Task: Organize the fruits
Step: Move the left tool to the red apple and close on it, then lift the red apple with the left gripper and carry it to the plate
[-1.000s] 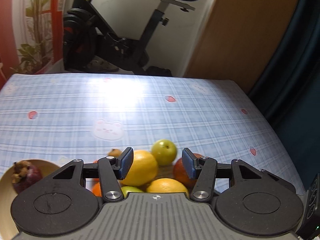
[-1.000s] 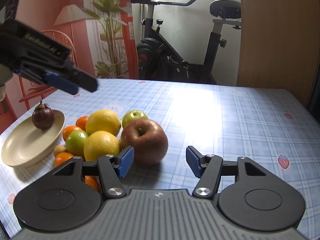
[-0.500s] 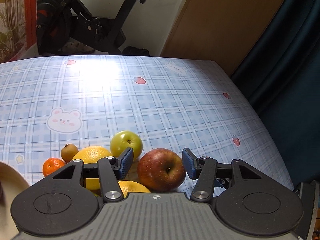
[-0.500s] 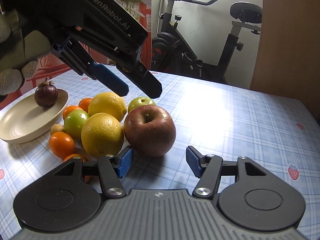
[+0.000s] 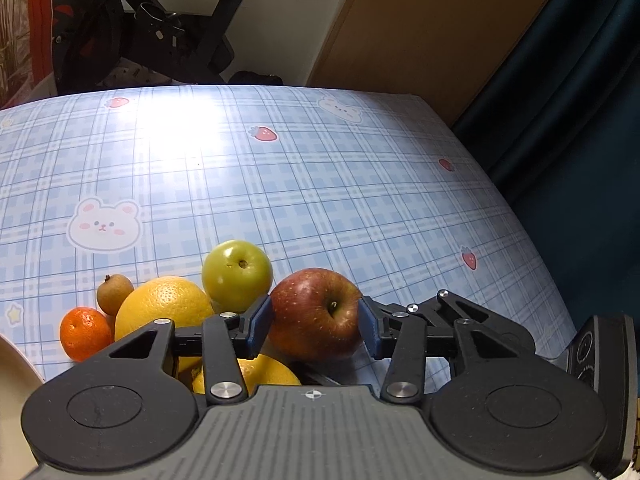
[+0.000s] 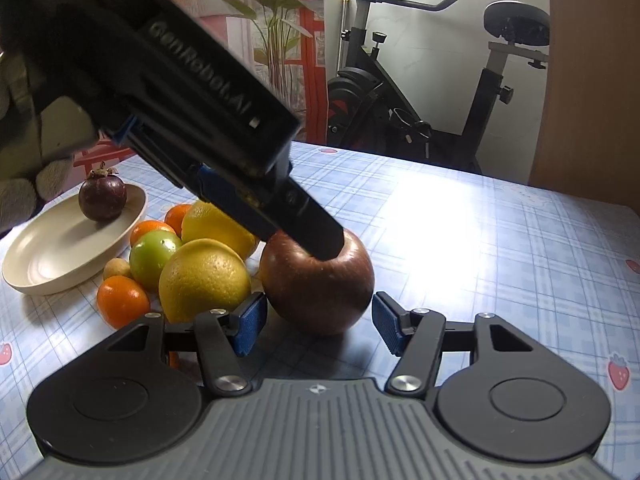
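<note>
A red apple (image 5: 316,312) rests on the blue checked tablecloth (image 5: 280,184) at the right end of a fruit pile. My left gripper (image 5: 314,320) comes down over it, jaws closing, and both blue pads (image 5: 258,320) touch the apple's sides. In the right wrist view one left finger (image 6: 308,224) lies across the top of the apple (image 6: 320,292). My right gripper (image 6: 318,322) stands open low in front of the apple, its tips just short of the apple's sides. A mangosteen (image 6: 103,196) sits on a cream plate (image 6: 60,256).
Beside the apple lie a green apple (image 5: 236,276), two big yellow-orange citrus (image 5: 164,308), tangerines (image 5: 85,333), a small brown fruit (image 5: 114,292) and another green fruit (image 6: 154,252). An exercise bike (image 6: 400,112) stands beyond the table's far edge. A gloved hand (image 6: 24,184) is at left.
My left gripper swung right from the citrus, dropped over the red apple, and its jaws narrowed onto it. My right gripper came closer to the apple.
</note>
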Demonstrator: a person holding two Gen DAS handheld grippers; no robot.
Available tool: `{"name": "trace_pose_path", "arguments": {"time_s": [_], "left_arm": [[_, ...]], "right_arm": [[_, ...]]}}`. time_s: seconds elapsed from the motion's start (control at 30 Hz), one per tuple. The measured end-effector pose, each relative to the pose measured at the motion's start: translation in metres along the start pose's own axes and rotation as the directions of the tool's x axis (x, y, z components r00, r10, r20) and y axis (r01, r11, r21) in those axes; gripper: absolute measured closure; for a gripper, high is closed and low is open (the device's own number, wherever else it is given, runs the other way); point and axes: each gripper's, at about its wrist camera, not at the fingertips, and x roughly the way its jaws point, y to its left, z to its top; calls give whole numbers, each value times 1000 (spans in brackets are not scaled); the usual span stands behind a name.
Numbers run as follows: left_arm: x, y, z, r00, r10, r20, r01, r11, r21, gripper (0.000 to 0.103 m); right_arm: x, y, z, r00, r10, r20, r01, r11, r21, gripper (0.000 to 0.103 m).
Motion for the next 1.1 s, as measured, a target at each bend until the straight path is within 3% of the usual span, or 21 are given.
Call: {"name": "trace_pose_path", "arguments": {"time_s": [1.1], "left_arm": [[3, 2, 0, 999, -28, 16, 28, 999, -22, 57]], "right_arm": [[-3, -18, 0, 999, 43, 11, -44, 995, 91, 41]]}}
